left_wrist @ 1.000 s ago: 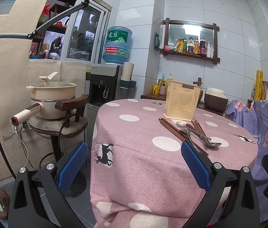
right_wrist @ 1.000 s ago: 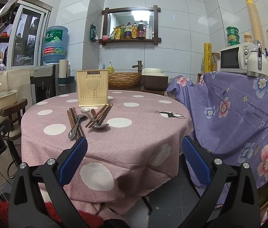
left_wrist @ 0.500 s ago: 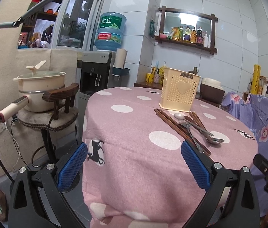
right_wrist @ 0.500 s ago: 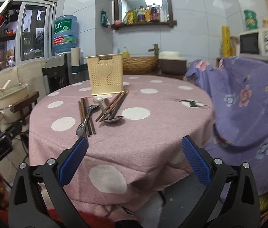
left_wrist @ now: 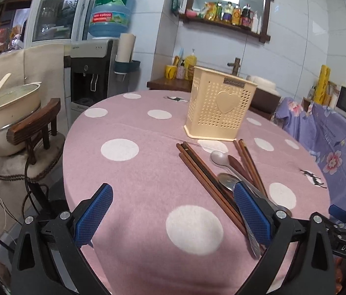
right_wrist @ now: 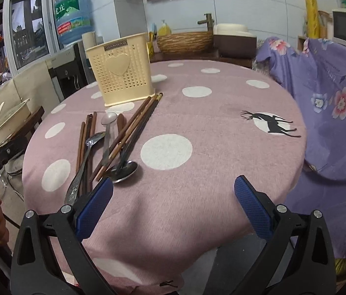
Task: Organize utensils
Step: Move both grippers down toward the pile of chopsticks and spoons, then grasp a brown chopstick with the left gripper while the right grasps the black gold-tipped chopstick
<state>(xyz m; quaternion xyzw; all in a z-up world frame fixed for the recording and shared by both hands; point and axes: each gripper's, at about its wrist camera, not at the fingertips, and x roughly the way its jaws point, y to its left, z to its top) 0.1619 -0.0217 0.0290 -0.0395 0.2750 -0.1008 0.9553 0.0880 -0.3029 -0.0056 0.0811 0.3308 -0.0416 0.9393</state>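
Utensils (right_wrist: 114, 142), chopsticks and spoons, lie heaped on the bench (right_wrist: 222, 113) at six o'clock from the holder (right_wrist: 121, 71). Both hand-held grippers (left_wrist: 173, 211) (right_wrist: 173, 206) gape, empty. Overlapping pieces could drag neighbours when lifted.

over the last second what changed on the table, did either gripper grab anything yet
Both grippers moved in over the pink table toward the utensils; neither took hold of anything. The left gripper and right gripper remain open and empty. The chopsticks, spoons and cream holder lie as before.
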